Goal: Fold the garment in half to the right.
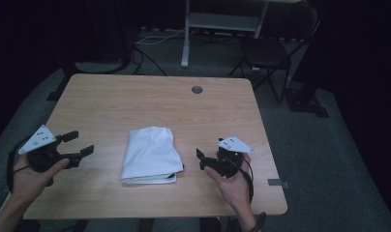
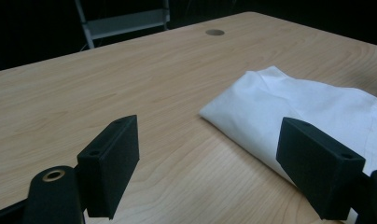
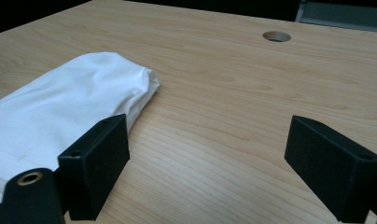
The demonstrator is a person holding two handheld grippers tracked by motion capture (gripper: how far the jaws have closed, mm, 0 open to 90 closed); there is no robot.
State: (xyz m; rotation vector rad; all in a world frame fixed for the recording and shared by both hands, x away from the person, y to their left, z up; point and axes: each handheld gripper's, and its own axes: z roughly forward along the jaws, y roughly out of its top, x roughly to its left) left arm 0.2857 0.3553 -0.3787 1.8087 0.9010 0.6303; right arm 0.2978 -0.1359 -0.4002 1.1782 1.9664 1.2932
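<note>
The left tool (image 1: 77, 143) sits in the person's left hand (image 1: 25, 177), jaws spread wide and aimed right across the surface. The right tool (image 1: 202, 158), held in the right hand (image 1: 234, 186), has its jaws wide apart too and points left. Both forearms enter from the bottom edge.

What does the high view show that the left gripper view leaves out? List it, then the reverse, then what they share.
High view alone: both hands, the right tongs open beside the cloth's right edge, a dark chair behind the table, and the grey carpet.

Left gripper view alone: a close look along the left tongs, jaws wide apart with nothing between them, and the cloth's rounded corner fold.

Both: the folded white cloth, the wooden table and its round cable hole.
</note>
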